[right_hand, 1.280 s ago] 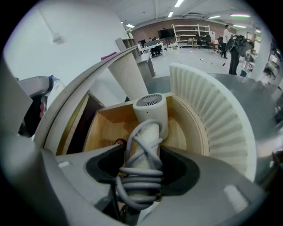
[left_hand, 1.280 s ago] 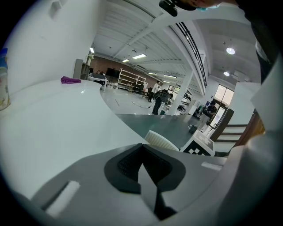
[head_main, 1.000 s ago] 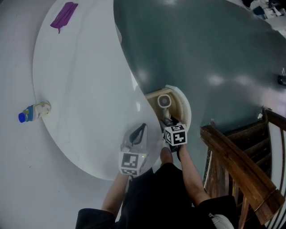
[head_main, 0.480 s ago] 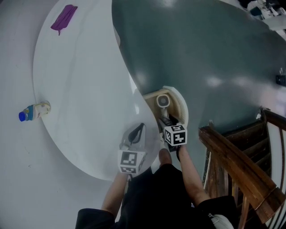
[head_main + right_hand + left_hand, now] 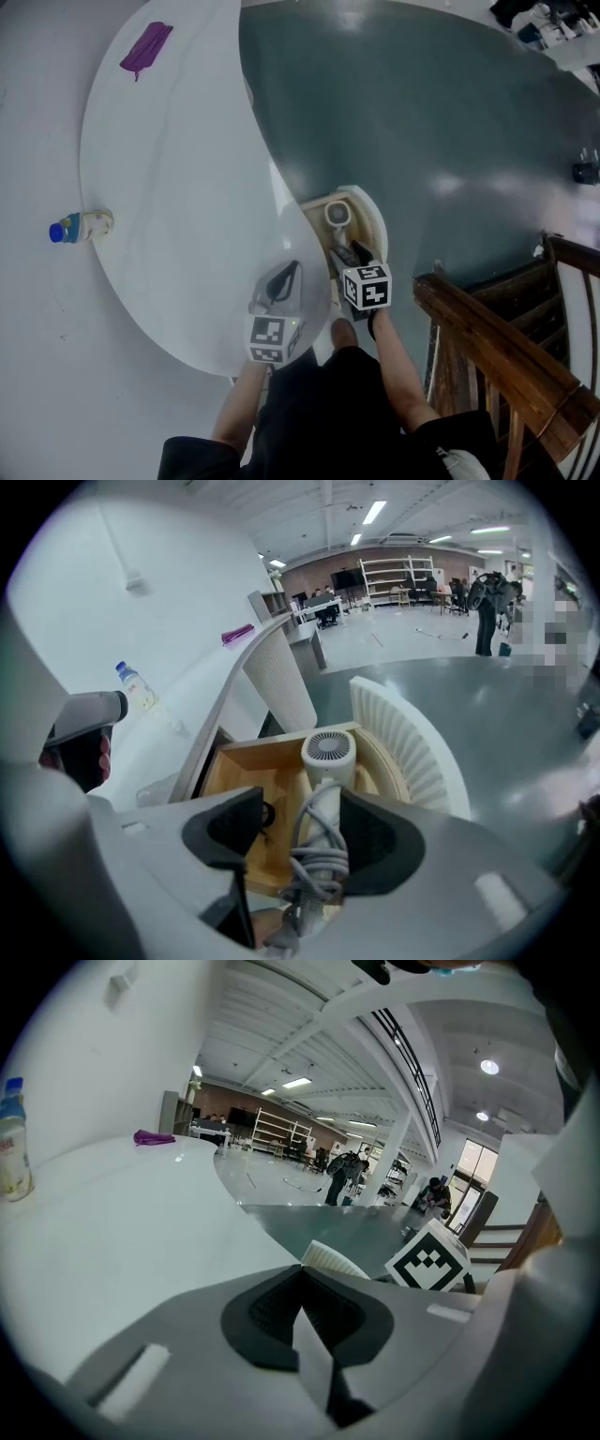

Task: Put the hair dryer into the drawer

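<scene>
**Right gripper view: dryer in the drawer, claw open above it**

The right gripper (image 5: 302, 799) points down at the open wooden drawer (image 5: 239, 771). Its jaws stand wide apart and hold nothing. The dryer (image 5: 328, 757) lies on the drawer floor and shows in the gap between the jaws. Its round grille points away from the camera, and its handle runs back close to the right-hand pad. I cannot tell whether that pad touches it. A grey cord (image 5: 319, 860) is wound round the handle. The drawer's ribbed white front (image 5: 412, 742) curves round the far side.

In the left gripper view, the left gripper (image 5: 300, 1283) hangs over the white counter (image 5: 122, 1213). Its black pads meet with nothing between them. A bottle (image 5: 11, 1138) with a blue cap stands at the counter's left edge, and a purple cloth (image 5: 153, 1137) lies at the far end.

The head view shows both grippers side by side. The left one is above the counter's near rim and the right one is over the drawer just beside it. A wooden railing (image 5: 497, 347) stands to the right.
</scene>
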`<action>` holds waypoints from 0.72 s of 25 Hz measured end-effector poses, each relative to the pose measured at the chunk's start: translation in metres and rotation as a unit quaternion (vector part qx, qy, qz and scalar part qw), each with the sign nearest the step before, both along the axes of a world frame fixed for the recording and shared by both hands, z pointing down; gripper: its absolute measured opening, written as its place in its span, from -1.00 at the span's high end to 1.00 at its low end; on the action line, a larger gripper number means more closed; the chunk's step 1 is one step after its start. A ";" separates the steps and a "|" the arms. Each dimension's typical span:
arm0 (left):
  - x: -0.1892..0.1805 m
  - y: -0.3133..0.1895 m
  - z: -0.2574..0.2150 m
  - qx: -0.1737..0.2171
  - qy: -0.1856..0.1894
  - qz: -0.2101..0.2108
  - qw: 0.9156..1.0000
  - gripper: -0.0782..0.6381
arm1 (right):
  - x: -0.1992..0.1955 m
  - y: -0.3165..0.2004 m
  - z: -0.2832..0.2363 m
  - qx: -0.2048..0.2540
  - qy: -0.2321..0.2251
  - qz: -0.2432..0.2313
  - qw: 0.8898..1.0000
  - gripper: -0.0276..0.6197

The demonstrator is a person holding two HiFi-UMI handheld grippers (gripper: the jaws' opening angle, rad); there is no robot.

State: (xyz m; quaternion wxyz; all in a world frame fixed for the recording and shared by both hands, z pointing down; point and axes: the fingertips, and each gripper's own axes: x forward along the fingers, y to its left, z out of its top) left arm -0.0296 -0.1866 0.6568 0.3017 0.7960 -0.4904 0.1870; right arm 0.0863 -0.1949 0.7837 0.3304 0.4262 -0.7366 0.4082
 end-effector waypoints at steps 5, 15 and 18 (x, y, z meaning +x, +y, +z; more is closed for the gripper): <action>0.002 0.008 -0.021 0.022 -0.004 0.000 1.000 0.76 | 0.001 0.000 -0.030 0.030 -0.003 -0.008 1.000 0.13; 0.004 0.026 -0.084 0.072 -0.023 -0.004 0.997 0.76 | 0.009 0.001 -0.117 0.116 -0.018 -0.012 0.993 0.40; 0.007 0.029 -0.104 0.091 -0.026 -0.005 0.995 0.76 | 0.014 0.000 -0.146 0.149 -0.020 -0.009 0.989 0.47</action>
